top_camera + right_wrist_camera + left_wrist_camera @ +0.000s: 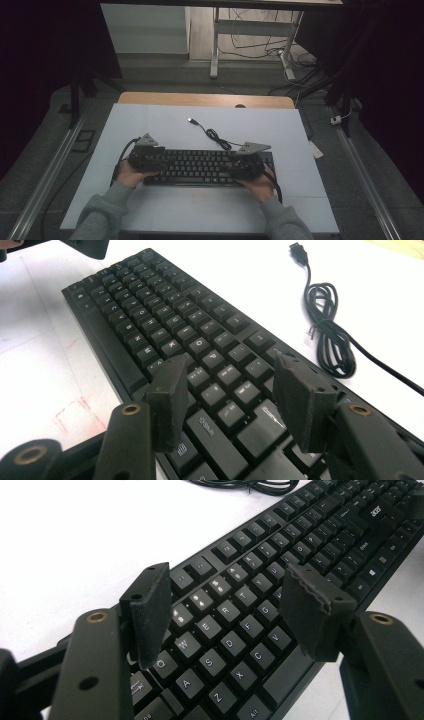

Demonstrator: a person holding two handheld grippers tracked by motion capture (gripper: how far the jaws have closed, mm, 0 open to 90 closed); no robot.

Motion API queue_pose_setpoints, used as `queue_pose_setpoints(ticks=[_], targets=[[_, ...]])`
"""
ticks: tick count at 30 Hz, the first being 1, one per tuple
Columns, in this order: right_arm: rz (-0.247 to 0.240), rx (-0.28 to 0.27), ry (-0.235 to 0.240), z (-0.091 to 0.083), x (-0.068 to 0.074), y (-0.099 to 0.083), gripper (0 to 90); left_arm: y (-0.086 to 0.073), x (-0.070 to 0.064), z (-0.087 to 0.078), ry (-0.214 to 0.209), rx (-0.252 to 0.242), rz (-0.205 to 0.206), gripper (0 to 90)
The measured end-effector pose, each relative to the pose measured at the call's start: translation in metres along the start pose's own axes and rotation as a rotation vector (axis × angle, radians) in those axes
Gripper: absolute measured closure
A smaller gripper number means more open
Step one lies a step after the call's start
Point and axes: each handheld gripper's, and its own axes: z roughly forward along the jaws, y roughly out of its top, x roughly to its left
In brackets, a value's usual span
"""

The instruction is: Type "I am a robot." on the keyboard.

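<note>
the left claw (225, 615) and the right claw (235, 400) each hang wide apart and empty over opposite ends of the black keyboard (207, 167), their ribbed rubbery pads (312, 607) just above the keys, so i judge that nothing is gripped yet and any lift or shift is all to come. the keyboard is a flat plastic slab of matte square keycaps lying across the near middle of the smooth white counter (150, 125), its thin black cable (215, 135) coiled loosely behind it and ending in a usb plug (191, 120).
</note>
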Motion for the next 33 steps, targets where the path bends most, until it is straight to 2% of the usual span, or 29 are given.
queue_pose_setpoints(ticks=[3,6,11,16,23,33], targets=[[-0.001,0.017,0.009,0.005,0.002,0.003,52.6,0.000,0.000,0.000,0.000,0.003,0.003,37.1],[0.001,0.017,0.027,0.009,0.004,0.005,59.1,0.000,0.000,0.001,0.001,0.005,0.003,37.1],[0.007,0.028,0.056,0.014,0.004,0.009,75.5,0.000,0.000,0.002,0.001,0.009,0.009,36.8],[0.010,0.063,0.091,0.022,0.004,0.011,89.6,0.000,0.000,0.002,0.002,0.010,0.010,36.8],[-0.006,0.144,0.107,0.037,0.008,0.009,90.0,-0.001,0.000,0.003,0.004,0.013,0.010,36.6],[-0.051,0.180,0.133,0.052,0.019,0.008,90.0,-0.001,0.000,0.003,0.006,0.018,0.014,36.3]])
